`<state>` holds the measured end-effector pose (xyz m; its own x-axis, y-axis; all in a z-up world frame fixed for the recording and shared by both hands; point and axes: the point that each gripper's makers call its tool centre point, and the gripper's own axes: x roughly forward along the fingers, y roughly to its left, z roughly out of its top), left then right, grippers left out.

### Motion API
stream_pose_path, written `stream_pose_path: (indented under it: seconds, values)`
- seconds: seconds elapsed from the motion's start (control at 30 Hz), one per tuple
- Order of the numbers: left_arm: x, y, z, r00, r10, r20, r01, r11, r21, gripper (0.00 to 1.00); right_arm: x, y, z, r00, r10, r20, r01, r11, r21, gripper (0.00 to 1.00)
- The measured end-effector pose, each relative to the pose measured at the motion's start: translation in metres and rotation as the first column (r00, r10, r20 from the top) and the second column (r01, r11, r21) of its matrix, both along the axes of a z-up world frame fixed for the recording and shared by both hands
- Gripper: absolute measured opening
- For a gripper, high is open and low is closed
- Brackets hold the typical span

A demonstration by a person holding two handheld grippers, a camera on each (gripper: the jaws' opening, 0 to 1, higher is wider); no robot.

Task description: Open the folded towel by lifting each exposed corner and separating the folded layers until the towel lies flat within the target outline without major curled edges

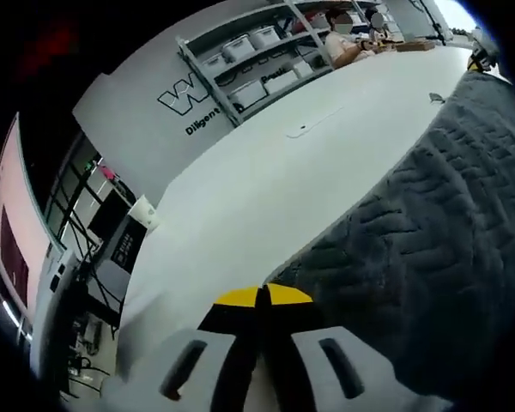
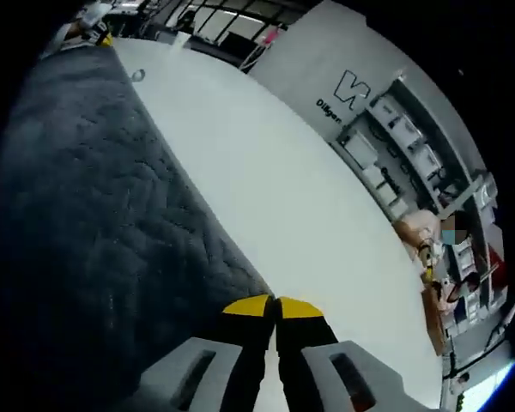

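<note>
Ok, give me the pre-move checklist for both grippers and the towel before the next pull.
1. Left gripper closed at the towel corner: ok, yellow tips meet.
2. Right gripper closed at the towel corner: ok, tips meet.
3. Fabric actually pinched between tips: cannot tell.
4. White table bare beside the edge held: ok.
5. Towel flat, no curled edges: cannot tell, partly out of frame.
6. Target outline located: cannot tell.

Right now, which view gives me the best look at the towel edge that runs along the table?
The right gripper view: the dark towel edge runs in one long line from the right gripper up across the white table. The left gripper view shows a shorter, curving stretch of it beside the left gripper.
</note>
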<state>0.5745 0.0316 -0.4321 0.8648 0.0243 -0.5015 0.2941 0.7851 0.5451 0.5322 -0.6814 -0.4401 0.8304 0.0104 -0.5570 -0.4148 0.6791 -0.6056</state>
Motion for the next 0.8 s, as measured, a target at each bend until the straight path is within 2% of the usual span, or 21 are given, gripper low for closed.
stream_pose_path:
  seconds: [0.1,0.2,0.27,0.33,0.43,0.57,0.63,0.8]
  values:
    - [0.0004,0.0000,0.0000,1.000,-0.003,0.004,0.003,1.000,0.023,0.00,0.0001,-0.0008,0.0009,1.000,0.001,0.018,-0.001,1.000,-0.001,0.00]
    - [0.0018,0.0012,0.0001,1.000,0.000,0.012,-0.001,0.998,0.062,0.00,0.0000,0.0001,0.0023,0.999,0.017,0.042,-0.015,0.999,-0.049,0.00]
    - [0.0014,0.0004,0.0015,1.000,-0.005,0.018,0.003,0.994,0.105,0.00,0.0002,0.0006,0.0035,0.998,0.035,0.047,-0.030,0.993,-0.115,0.00]
    - [0.0014,-0.0004,0.0012,1.000,-0.005,0.020,0.002,0.993,0.118,0.00,0.0001,0.0020,0.0031,0.998,0.043,0.048,-0.035,0.988,-0.150,0.00]
    - [0.0002,-0.0002,0.0030,1.000,0.001,0.023,-0.004,0.992,0.124,0.00,-0.0002,0.0031,0.0030,0.998,0.041,0.048,-0.033,0.987,-0.158,0.00]
    - [0.0023,0.0008,0.0039,1.000,-0.003,0.026,-0.001,0.987,0.159,0.00,-0.0005,0.0045,0.0039,0.997,0.067,0.040,-0.054,0.959,-0.278,0.00]
    - [0.0025,0.0008,0.0039,1.000,-0.004,0.027,-0.001,0.985,0.171,0.00,-0.0006,0.0056,0.0032,0.997,0.068,0.041,-0.053,0.955,-0.292,0.00]
    - [0.0007,-0.0014,0.0064,0.999,-0.018,0.030,0.010,0.969,0.247,0.00,-0.0001,0.0057,0.0040,0.997,0.071,0.043,-0.055,0.949,-0.311,0.00]
